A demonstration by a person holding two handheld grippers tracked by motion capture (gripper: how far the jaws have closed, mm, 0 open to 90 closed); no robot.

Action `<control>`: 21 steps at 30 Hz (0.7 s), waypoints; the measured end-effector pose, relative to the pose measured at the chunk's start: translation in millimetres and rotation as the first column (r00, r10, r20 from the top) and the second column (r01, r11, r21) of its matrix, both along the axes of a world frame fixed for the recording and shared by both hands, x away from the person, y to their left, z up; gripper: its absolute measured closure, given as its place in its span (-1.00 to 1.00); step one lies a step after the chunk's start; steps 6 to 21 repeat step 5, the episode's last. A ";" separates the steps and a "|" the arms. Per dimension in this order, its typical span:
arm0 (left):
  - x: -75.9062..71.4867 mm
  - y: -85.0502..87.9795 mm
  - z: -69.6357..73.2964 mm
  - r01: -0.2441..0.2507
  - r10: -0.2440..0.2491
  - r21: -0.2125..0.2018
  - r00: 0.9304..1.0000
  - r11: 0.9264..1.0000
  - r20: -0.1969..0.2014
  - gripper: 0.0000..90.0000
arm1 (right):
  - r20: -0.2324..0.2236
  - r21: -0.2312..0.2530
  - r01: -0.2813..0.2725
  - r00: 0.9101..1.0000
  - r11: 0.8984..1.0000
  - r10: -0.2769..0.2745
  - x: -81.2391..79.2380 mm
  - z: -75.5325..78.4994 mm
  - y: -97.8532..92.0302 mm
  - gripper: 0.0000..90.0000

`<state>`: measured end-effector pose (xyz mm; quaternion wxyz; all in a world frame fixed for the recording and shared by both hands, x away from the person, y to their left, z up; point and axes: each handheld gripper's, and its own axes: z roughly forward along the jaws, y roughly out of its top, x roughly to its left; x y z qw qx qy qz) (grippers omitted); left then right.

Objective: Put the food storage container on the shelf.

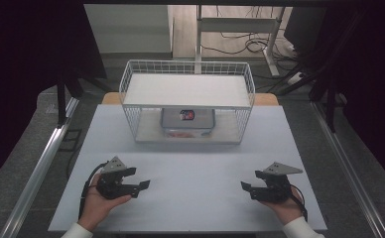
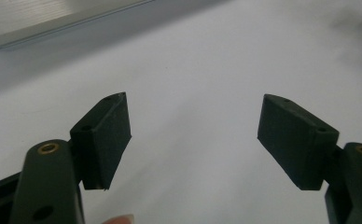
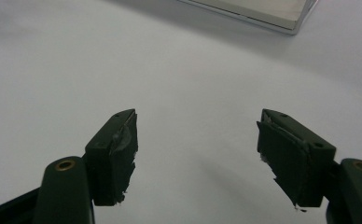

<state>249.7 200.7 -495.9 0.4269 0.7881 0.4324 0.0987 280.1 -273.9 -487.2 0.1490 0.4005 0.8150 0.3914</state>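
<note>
Two black grippers, left gripper (image 1: pixel 142 187) near left and right gripper (image 1: pixel 247 189) near right, both spread wide and holding nothing, just above the smooth white table (image 1: pixel 195 168). Farther off, central: one white wire rack (image 1: pixel 188 83), one clear lidded box (image 1: pixel 188 122) on its lower shelf.

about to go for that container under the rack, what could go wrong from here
1. The clear container sits on the wire rack's lower level, under the shelf; a claw reaching in may bump the wire front or shelf.
2. The right claw's pads look torn, so its grip may slip.
</note>
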 end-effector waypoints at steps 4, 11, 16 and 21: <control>2.6 -0.7 -1.0 -0.001 0.001 -0.004 1.000 1.000 -0.006 -0.44 | 0.000 0.015 0.004 1.000 1.000 -0.004 0.9 0.5 -2.2 -0.44; 2.6 -0.7 -1.0 -0.001 0.001 -0.004 1.000 1.000 -0.006 -0.44 | 0.000 0.015 0.004 1.000 1.000 -0.004 0.9 0.5 -2.2 -0.44; 2.6 -0.7 -1.0 -0.001 0.001 -0.004 1.000 1.000 -0.006 -0.44 | 0.000 0.015 0.004 1.000 1.000 -0.004 0.9 0.5 -2.2 -0.44; 2.6 -0.7 -1.0 -0.001 0.001 -0.004 1.000 1.000 -0.006 -0.44 | 0.000 0.015 0.004 1.000 1.000 -0.004 0.9 0.5 -2.2 -0.44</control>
